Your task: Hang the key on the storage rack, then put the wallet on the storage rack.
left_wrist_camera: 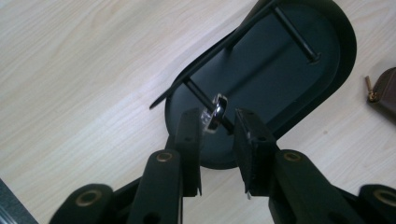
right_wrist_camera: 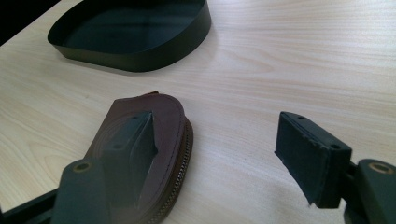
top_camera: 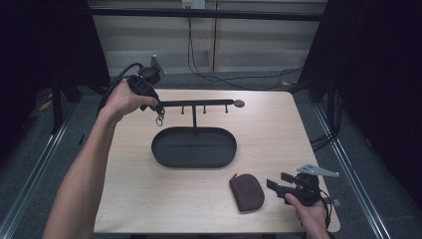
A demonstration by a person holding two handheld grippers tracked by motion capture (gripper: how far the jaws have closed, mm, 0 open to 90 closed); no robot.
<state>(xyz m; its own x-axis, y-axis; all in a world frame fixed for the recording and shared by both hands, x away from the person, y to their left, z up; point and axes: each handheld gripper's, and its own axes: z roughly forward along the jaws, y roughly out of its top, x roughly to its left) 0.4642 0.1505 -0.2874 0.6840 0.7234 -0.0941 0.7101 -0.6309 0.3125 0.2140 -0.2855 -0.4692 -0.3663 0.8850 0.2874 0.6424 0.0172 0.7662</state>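
1. Closest to the lens: left gripper [left_wrist_camera: 218, 123], claw spread a little, key ring [left_wrist_camera: 215, 111] sitting between the tips and brushing one pad without being pinched. Seen from the high view, hovers [top_camera: 158, 110] at the ten o'clock end of the stand's bar.
2. Table [top_camera: 149, 199]: lies bare and hard under that end of the bar. Likely sends a dropped ring bouncing toward the nine o'clock edge and off.
3. Stand [top_camera: 194, 164]: looks top-heavy on one thin post. Could rock or twist toward nine o'clock under a sideways tug at the bar end, judging by how far out the gripper works.
4. Pouch [top_camera: 247, 192]: rests flat at five o'clock from the tray, just beside the right gripper [top_camera: 277, 181]. Risks being shoved rather than gripped, since one jaw already lies over its flap [right_wrist_camera: 173, 121] while the other stands well apart at three o'clock, claw [right_wrist_camera: 215, 126] spread wide.
5. Key ring [top_camera: 159, 120]: hangs at the bar's ten o'clock end, seemingly threaded on the outermost peg, though how well seated is hard to tell. May slip off if the jaws snag it while backing away.
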